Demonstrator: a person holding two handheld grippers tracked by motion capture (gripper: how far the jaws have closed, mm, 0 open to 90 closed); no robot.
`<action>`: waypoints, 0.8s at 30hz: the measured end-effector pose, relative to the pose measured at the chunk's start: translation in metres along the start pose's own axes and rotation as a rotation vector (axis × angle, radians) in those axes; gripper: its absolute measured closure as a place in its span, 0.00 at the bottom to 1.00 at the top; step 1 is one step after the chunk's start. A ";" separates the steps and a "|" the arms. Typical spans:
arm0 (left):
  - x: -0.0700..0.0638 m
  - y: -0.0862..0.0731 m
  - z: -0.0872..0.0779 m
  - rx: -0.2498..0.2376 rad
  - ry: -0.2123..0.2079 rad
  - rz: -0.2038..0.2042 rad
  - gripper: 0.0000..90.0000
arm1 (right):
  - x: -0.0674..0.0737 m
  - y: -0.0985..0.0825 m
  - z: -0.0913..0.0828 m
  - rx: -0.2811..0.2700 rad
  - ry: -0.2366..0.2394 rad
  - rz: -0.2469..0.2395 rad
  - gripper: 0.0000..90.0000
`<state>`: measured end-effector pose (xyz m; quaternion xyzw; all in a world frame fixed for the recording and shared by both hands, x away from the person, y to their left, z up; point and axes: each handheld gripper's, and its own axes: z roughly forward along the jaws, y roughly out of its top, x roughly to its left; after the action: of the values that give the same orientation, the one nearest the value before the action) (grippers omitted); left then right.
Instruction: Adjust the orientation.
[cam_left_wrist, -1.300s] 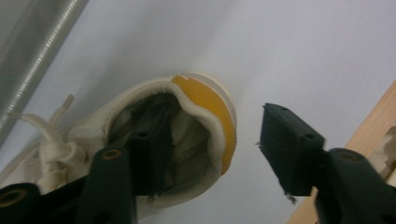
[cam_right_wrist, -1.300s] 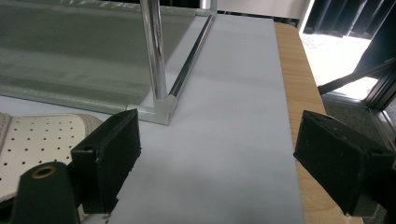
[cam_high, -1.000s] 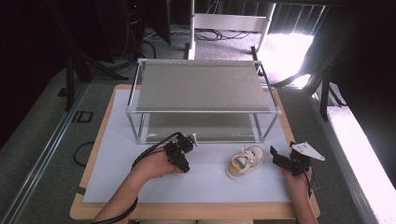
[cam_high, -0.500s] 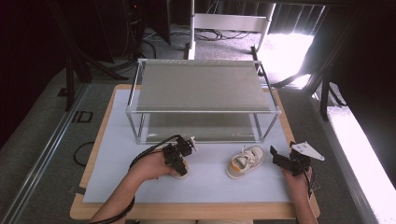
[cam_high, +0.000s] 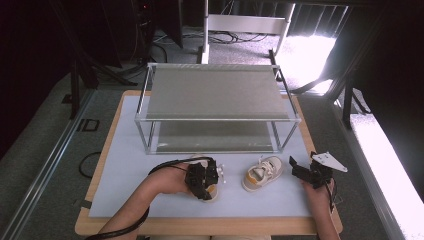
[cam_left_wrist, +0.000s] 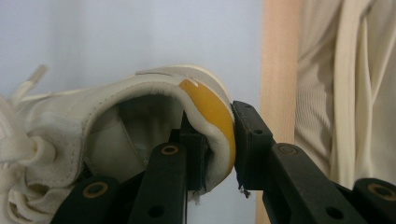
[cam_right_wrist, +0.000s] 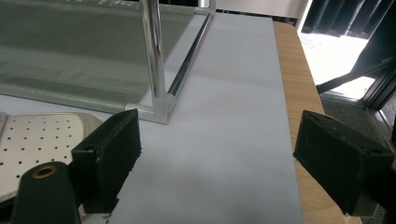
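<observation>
My left gripper (cam_high: 202, 180) is shut on the heel of a small white shoe (cam_high: 214, 193) with an orange heel tab, at the front middle of the white mat. In the left gripper view one finger (cam_left_wrist: 191, 144) sits inside the shoe (cam_left_wrist: 140, 107) and the other finger (cam_left_wrist: 252, 135) presses on the orange tab from outside. The matching second shoe (cam_high: 263, 172) lies on the mat to its right. Just right of that shoe my right gripper (cam_high: 299, 170) stands open, with nothing between its jaws; the shoe's perforated toe (cam_right_wrist: 37, 140) shows beside its left finger (cam_right_wrist: 112, 154).
A two-tier metal rack (cam_high: 217, 92) with grey shelves stands at the back of the mat (cam_high: 125, 165); its front right leg (cam_right_wrist: 154, 51) rises just beyond the right gripper. The wooden board edge (cam_high: 200, 226) runs along the front. A person's cream sleeve (cam_left_wrist: 355, 93) is nearby.
The left gripper has closed on the shoe's heel and moved with it toward the front edge and slightly right. The right gripper and the second shoe have stayed put.
</observation>
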<state>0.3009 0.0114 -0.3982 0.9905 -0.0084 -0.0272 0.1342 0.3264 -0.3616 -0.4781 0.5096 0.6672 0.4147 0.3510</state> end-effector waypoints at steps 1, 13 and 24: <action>-0.001 0.002 0.000 0.009 -0.006 0.015 0.83 | 0.000 0.000 0.000 0.000 0.000 0.001 0.15; -0.002 0.000 0.003 0.032 -0.017 -0.059 0.69 | 0.000 0.000 0.000 -0.001 0.006 -0.005 0.15; -0.003 -0.003 0.008 0.012 0.017 -0.141 0.54 | -0.001 0.001 0.002 0.027 0.030 0.004 0.14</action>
<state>0.2971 0.0123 -0.4069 0.9896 0.0623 -0.0281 0.1263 0.3284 -0.3621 -0.4778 0.5094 0.6770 0.4139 0.3331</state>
